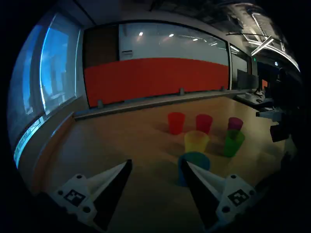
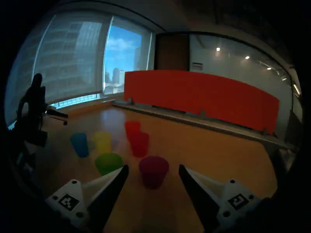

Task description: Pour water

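Purple cup (image 2: 154, 173) stands on the desk (image 2: 217, 151) just beyond the right gripper (image 2: 152, 167), blue cup (image 1: 194, 159) before the left gripper (image 1: 155, 162); both fingers apart, empty. Tight clustering could topple neighbours.

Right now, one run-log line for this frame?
phase: pre-grasp | left gripper: open, blue cup just ahead, untouched | right gripper: open, purple cup just ahead, untouched | held: nothing

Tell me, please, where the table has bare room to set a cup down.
In the left gripper view, bare table runs left of the orange cup and blue cup to the window-side edge. In the right gripper view, it is free right of the purple cup. The cups stand crowded.
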The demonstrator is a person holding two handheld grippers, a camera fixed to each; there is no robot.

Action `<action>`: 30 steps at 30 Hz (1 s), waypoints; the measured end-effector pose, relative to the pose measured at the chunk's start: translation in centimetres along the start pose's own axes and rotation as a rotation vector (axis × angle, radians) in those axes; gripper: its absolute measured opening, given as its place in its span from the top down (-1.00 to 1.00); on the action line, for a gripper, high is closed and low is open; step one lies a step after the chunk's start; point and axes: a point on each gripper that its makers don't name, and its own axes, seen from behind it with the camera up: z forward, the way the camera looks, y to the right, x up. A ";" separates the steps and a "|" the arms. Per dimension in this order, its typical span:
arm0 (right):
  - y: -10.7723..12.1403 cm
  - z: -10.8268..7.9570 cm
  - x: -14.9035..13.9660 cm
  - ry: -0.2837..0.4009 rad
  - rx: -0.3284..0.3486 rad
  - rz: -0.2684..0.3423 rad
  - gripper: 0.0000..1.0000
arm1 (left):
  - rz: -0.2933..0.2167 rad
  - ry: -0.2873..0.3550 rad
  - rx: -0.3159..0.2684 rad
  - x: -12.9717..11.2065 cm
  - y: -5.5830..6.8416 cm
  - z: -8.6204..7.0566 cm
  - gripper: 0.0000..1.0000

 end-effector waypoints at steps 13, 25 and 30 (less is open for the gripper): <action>4.2 -1.1 3.1 0.138 -0.202 0.046 -1.00 | -0.032 0.178 0.119 3.9 -1.2 -0.9 -0.85; 7.6 -2.2 6.2 0.286 -0.393 0.090 -1.00 | -0.053 0.314 0.191 8.3 -1.4 -1.2 -0.85; 9.0 -3.0 6.5 0.326 -0.470 0.134 -1.00 | -0.071 0.345 0.223 9.2 -1.6 -1.2 -0.85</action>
